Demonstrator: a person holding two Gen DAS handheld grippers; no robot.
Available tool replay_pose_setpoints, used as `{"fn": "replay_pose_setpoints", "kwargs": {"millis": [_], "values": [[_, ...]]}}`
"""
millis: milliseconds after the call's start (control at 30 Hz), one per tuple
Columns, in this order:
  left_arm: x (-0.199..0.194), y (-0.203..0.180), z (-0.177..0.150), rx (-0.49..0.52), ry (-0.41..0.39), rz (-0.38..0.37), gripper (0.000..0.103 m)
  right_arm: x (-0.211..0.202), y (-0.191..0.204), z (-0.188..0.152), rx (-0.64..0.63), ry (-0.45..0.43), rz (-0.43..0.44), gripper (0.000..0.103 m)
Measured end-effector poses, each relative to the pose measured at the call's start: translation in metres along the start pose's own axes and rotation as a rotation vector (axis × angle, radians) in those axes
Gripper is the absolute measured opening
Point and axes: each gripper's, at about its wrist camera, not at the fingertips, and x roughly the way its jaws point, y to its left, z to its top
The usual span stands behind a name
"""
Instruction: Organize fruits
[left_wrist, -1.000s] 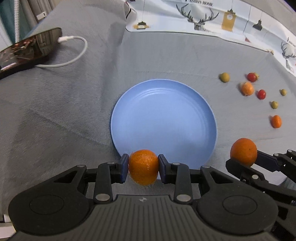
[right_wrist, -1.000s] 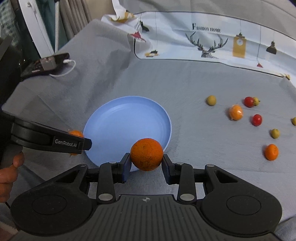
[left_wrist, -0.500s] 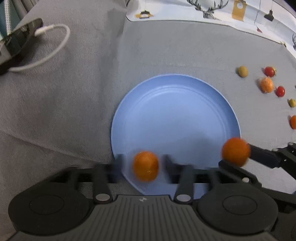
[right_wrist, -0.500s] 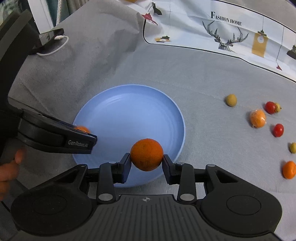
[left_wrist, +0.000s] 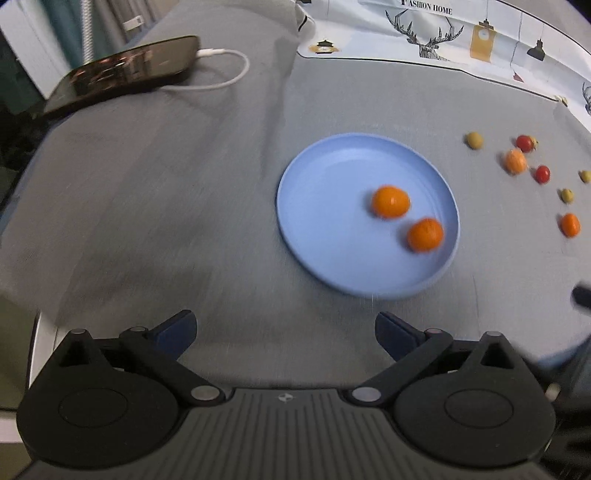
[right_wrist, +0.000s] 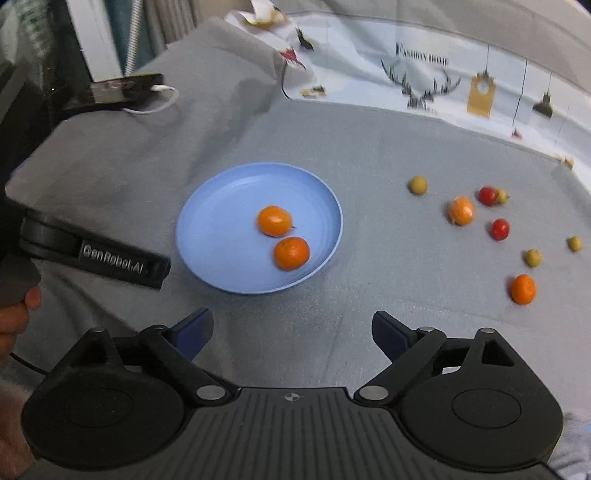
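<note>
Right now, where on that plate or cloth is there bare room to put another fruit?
The plate's left half is bare; its two oranges sit right of centre. Grey cloth between plate and scattered fruit is free. Far right is crowded with small fruits.

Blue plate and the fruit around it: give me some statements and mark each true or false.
1. Two oranges lie on the blue plate. True.
2. The right gripper grips an orange. False: its fingers are spread and empty.
3. The left gripper is open. True.
4. Every fruit is on the plate. False: oranges, red fruits and small yellow-green fruits lie on the grey cloth.
5. A phone with a white cable lies off the plate. True.
</note>
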Motion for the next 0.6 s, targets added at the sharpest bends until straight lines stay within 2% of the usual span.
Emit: {"fn": "replay_pose_setpoints", "kwargs": {"millis": [267, 600], "values": [[-0.046, -0.008, -0.034, 0.028, -0.081, 0.010, 0.103, -0.058, -0.002, -0.017, 0.035, -0.156, -0.056, 0.098], [-0.091, -0.025, -0.058, 0.079, -0.195, 0.019, 0.103, -0.106, -0.008, -0.040, 0.064, -0.272, -0.065, 0.099]]}}
